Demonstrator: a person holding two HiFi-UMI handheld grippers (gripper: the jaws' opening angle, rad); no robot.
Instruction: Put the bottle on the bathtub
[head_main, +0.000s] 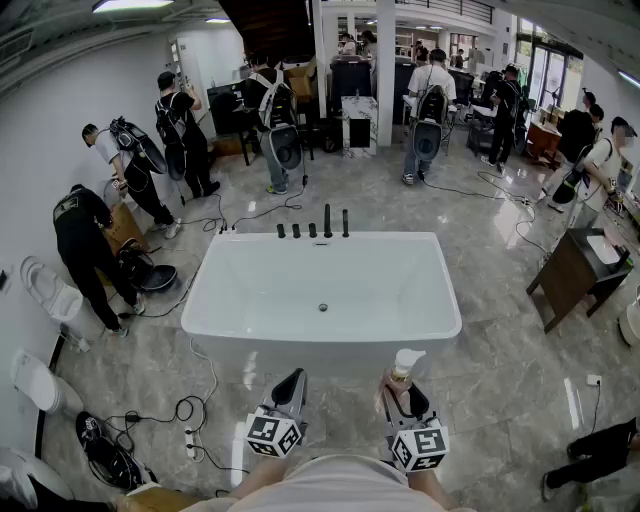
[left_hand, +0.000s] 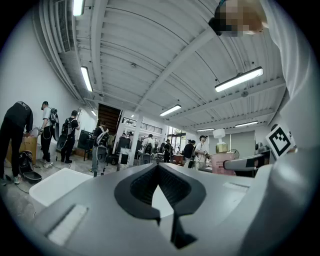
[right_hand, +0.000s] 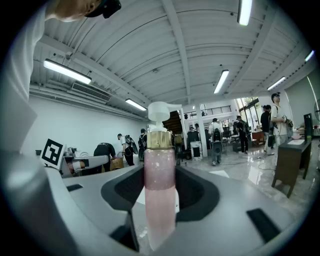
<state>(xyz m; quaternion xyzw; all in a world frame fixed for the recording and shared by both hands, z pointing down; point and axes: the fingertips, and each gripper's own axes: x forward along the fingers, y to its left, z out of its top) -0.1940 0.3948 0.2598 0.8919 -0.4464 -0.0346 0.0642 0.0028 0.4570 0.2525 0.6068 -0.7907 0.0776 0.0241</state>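
Observation:
A white bathtub (head_main: 225, 300) stands just ahead of me on the marble floor, and one corner (left_hand: 52, 184) shows in the left gripper view. My right gripper (head_main: 404, 398) is shut on a pink bottle (head_main: 404, 368) with a gold collar and white pump top, held upright short of the tub's near rim. In the right gripper view the bottle (right_hand: 159, 192) stands between the jaws of the right gripper (right_hand: 160, 172). My left gripper (head_main: 288, 390) is beside it, shut and holding nothing, its jaws meeting at the tip (left_hand: 159, 169). The bottle (left_hand: 220, 156) also appears at that view's right.
Black tap fittings (head_main: 312, 228) line the tub's far rim. Cables and a power strip (head_main: 190, 437) lie on the floor at left, near toilets (head_main: 48, 292). A dark wooden cabinet (head_main: 577, 272) stands at right. Several people work around the room.

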